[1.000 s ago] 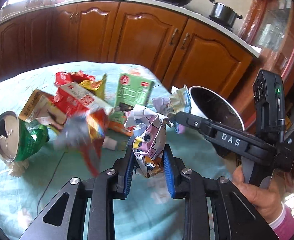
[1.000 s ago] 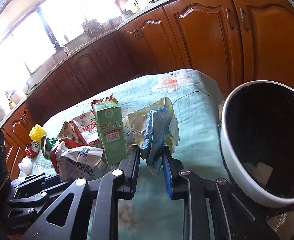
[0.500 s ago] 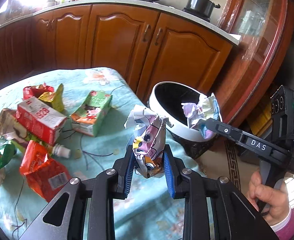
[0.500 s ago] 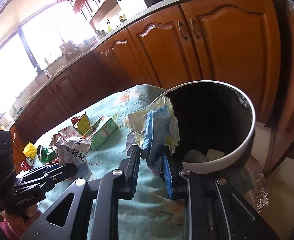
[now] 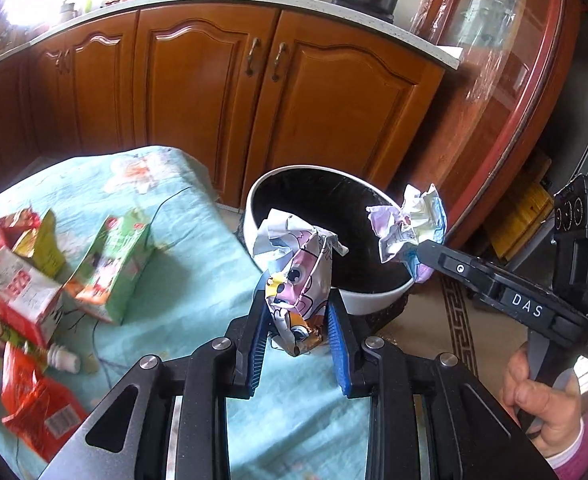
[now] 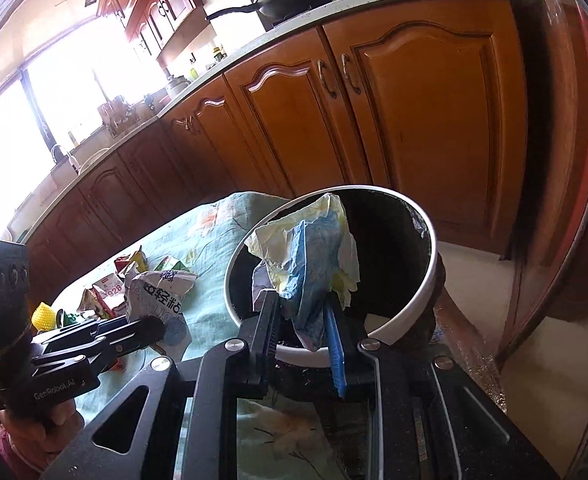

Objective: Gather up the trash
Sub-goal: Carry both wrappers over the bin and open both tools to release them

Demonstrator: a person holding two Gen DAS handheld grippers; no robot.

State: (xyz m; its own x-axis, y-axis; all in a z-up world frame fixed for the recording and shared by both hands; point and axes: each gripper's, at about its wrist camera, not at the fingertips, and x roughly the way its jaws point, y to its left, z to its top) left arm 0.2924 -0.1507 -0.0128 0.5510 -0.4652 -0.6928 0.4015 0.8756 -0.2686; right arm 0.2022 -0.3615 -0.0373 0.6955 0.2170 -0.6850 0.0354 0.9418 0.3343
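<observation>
My left gripper (image 5: 297, 312) is shut on a crumpled cartoon-printed wrapper (image 5: 300, 272), held just short of the near rim of a white bin with a black liner (image 5: 374, 300). My right gripper (image 6: 302, 312) is shut on a crumpled blue, yellow and white wrapper (image 6: 314, 256), held over the bin's (image 6: 406, 320) mouth. In the left wrist view the right gripper (image 5: 418, 254) reaches in from the right with that wrapper (image 5: 410, 220) above the bin's far right rim. In the right wrist view the left gripper (image 6: 149, 330) shows at left, holding its wrapper (image 6: 161, 292).
The table's teal cloth (image 5: 197, 248) still carries a green carton (image 5: 113, 272), a red-and-white carton (image 5: 17, 300), red packets (image 5: 41, 404) and a small white bottle (image 5: 63, 360). Wooden cabinets (image 5: 253, 92) stand behind. A patterned rug (image 5: 460, 332) lies beside the bin.
Both grippers have carried their wrappers rightwards off the pile to the bin. The right one now hangs over the bin's mouth, and the left has come up to its near rim.
</observation>
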